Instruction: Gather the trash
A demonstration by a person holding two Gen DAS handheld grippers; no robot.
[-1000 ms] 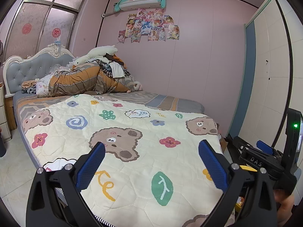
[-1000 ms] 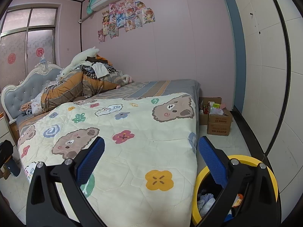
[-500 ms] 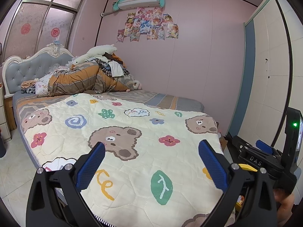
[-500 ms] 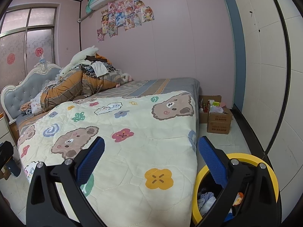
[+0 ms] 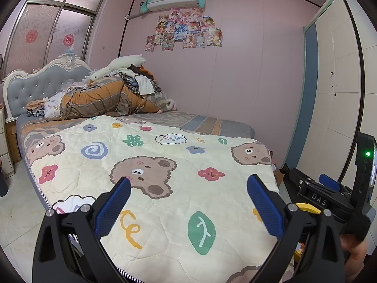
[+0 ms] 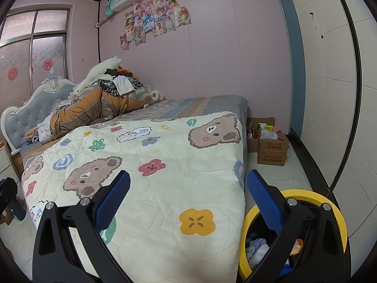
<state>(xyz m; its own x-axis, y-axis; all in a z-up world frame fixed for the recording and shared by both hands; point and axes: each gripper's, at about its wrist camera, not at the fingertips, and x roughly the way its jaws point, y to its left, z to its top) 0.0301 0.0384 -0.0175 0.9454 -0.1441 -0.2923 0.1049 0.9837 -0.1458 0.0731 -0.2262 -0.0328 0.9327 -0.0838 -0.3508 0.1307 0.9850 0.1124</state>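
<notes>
Hovering over the foot of a bed, both black two-finger grippers with blue ribbed pads gape wide and hold nothing.

The left gripper (image 5: 188,191) hangs above the cream quilt printed with brown bears and flowers (image 5: 165,165); the right gripper (image 6: 188,186) sits over the quilt's corner, its right finger above the round yellow-rimmed black trash bin (image 6: 334,214) standing on the pale tiled floor (image 6: 282,172) just beside the bed, with crumpled scraps inside. A brown cardboard box (image 6: 272,153) stands farther back by the pink wall (image 6: 223,59).
</notes>
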